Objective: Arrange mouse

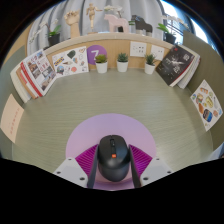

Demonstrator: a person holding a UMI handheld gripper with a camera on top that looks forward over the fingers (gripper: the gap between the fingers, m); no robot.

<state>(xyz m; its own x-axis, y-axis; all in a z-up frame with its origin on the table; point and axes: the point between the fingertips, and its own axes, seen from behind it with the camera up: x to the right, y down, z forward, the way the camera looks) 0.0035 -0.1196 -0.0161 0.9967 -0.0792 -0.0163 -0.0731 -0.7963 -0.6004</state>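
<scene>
Mouse: a black computer mouse [113, 158] with a small red mark at its wheel is seen between the two pink pads [85, 161], its nose pointed away along the fingers.
Mouse pad: a round lilac mouse pad [110, 130] is laid on the table [60, 115]; the mouse is seen over its near part, but whether it is resting there or lifted cannot be told.
Jaws: the gripper [113, 165] is drawn in close about the mouse, both pads appearing to be pressed on its flanks, so the mouse is judged to be grasped.
Surroundings: three small potted plants [122, 61] are lined up at the far edge of the table, with booklets and cards [40, 72] propped around the sides.
Done: the mouse is judged to be brought to the mouse pad.
Left: the mouse is not yet let go; a set-down square on the mouse pad and a release are judged to be outstanding.
</scene>
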